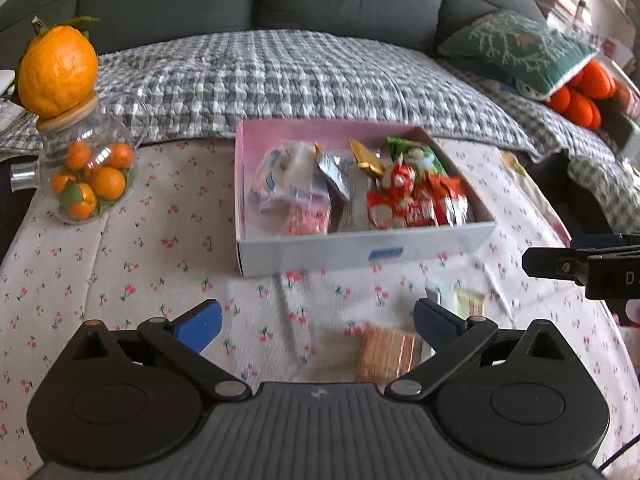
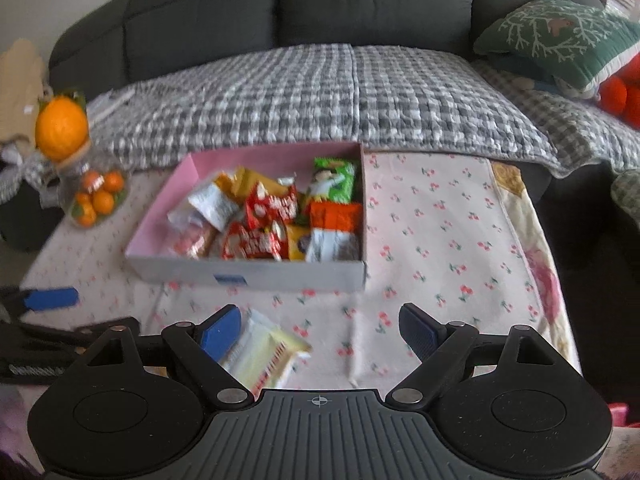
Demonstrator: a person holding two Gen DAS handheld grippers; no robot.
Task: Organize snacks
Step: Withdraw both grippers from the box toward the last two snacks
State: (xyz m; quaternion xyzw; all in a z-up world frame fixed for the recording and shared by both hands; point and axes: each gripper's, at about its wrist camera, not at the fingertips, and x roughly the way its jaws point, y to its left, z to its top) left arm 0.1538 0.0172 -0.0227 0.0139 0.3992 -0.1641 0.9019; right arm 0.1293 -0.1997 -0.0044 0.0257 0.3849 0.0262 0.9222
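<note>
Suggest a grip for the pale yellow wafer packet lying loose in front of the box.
Probably across its narrow width at mid-length, from above. The pale yellow wafer packet lies flat and slanted on the cloth, beside the open right gripper near its left finger, so shift left and match the slant.

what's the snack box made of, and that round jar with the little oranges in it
Snack box: looks like thin cardboard, matte, white outside, pink inside, with folded corners. Round jar: clear and glossy with bright reflections, probably glass, though clear plastic is possible. Its lid looks like pale wood.
</note>
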